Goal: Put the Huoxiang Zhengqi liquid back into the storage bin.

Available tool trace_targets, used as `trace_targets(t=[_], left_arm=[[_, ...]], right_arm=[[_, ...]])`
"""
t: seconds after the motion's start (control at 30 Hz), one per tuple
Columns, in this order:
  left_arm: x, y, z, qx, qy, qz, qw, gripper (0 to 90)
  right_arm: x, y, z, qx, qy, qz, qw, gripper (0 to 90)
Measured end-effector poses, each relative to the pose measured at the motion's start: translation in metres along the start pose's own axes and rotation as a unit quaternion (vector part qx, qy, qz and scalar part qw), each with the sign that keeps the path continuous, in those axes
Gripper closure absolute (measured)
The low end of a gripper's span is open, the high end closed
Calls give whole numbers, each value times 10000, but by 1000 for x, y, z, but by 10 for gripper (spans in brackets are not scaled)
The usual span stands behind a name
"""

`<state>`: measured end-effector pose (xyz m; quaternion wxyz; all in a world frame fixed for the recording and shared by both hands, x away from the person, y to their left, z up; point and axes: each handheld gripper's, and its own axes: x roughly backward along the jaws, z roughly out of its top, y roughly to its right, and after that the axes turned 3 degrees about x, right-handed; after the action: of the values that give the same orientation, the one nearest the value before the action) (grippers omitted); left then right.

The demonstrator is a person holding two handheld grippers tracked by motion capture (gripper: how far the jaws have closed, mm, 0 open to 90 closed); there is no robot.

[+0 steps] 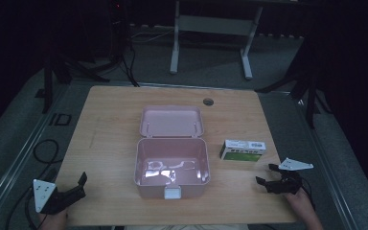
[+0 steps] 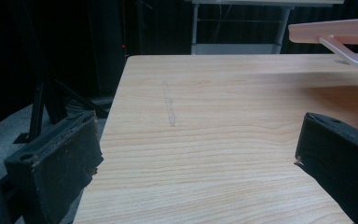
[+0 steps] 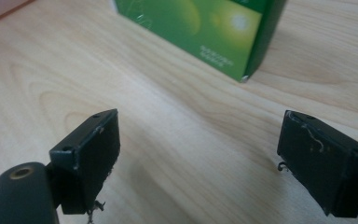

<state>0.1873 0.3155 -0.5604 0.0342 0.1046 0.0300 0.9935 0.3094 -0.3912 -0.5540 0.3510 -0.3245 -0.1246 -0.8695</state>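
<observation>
In the left gripper view the pink box point(image 2: 335, 35) is cut off by the right edge, leaving a strip of its lid and a curved rim above the wooden table point(image 2: 223, 140). In the right gripper view the green carton point(image 3: 205, 32), just ahead of the jaws, runs off the top edge, and its small white print is too blurred to read. In the high view the label on the carton's white top, right of the pink box, is too small to read.
</observation>
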Motion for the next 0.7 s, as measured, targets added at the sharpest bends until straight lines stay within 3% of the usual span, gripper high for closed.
trace_targets(t=[0.13, 0.3, 0.43, 0.7], left_arm=[[0, 0, 0, 3, 4, 2, 10000, 2], [0, 0, 0, -6, 0, -8, 10000, 2], [0, 0, 0, -11, 1, -5, 10000, 2], [1, 0, 0, -7, 2, -17, 10000, 2]], right_arm=[[6, 2, 3, 216, -42, 307, 9993, 129], [14, 2, 9, 591, -366, 616, 9957, 131], [17, 2, 13, 859, -698, 838, 9903, 131], [19, -3, 23, 1309, -1228, 1049, 9782, 132]])
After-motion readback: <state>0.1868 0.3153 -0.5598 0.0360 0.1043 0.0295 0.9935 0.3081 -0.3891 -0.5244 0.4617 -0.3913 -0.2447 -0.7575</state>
